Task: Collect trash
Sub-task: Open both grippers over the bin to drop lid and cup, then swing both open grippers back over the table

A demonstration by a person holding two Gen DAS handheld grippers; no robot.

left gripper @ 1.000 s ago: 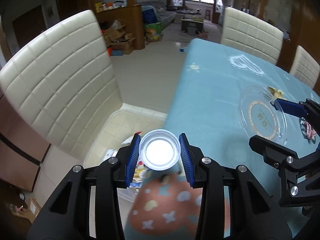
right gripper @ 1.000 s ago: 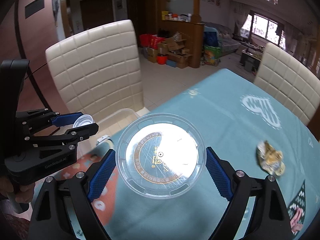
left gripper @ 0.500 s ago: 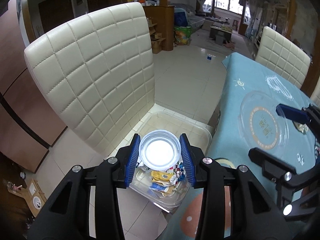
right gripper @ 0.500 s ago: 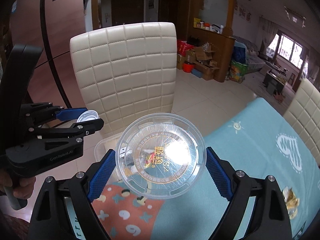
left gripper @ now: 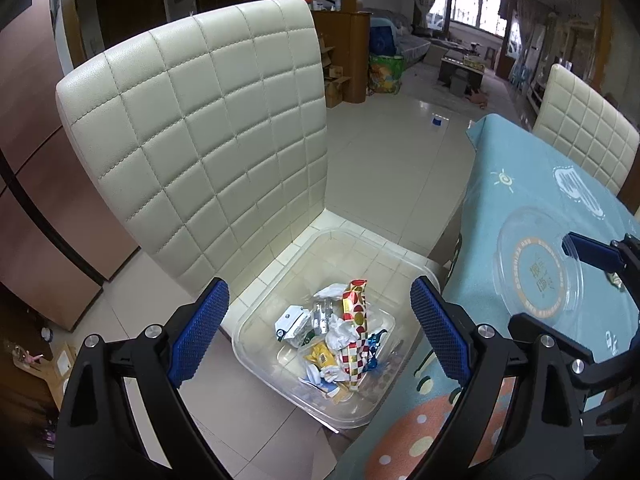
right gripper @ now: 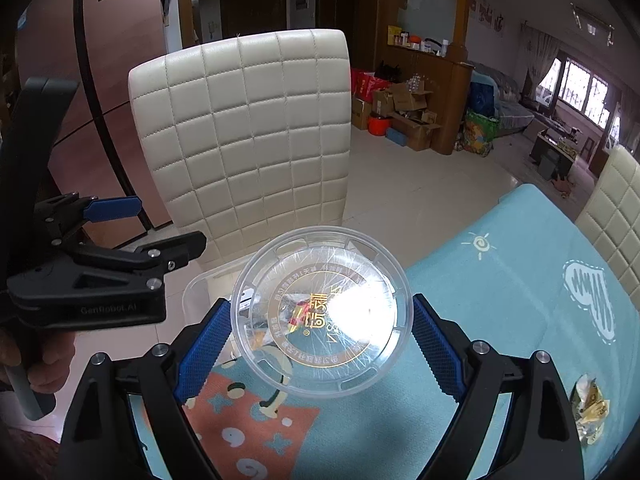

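Observation:
My left gripper [left gripper: 320,332] is open and empty above a clear plastic bin [left gripper: 276,280] on the floor, which holds several wrappers [left gripper: 344,340] and a small white cup [left gripper: 311,372]. My right gripper [right gripper: 322,344] is shut on a round clear plastic lid [right gripper: 320,314] with gold print, held over the table's corner. The lid also shows in the left wrist view [left gripper: 536,272]. The left gripper shows in the right wrist view [right gripper: 152,228], open. A crumpled gold wrapper [right gripper: 592,408] lies on the table at the right.
A cream quilted chair [left gripper: 216,152] stands just behind the bin. The table has a light blue cloth [right gripper: 520,280] with cartoon prints. A second cream chair [left gripper: 588,132] stands at the table's far side. Boxes and a wooden cabinet [right gripper: 420,92] are far back.
My left gripper swung off the table over the bin and opened; the small white cup it held has dropped into the bin. My right gripper carried the lid toward the table's corner.

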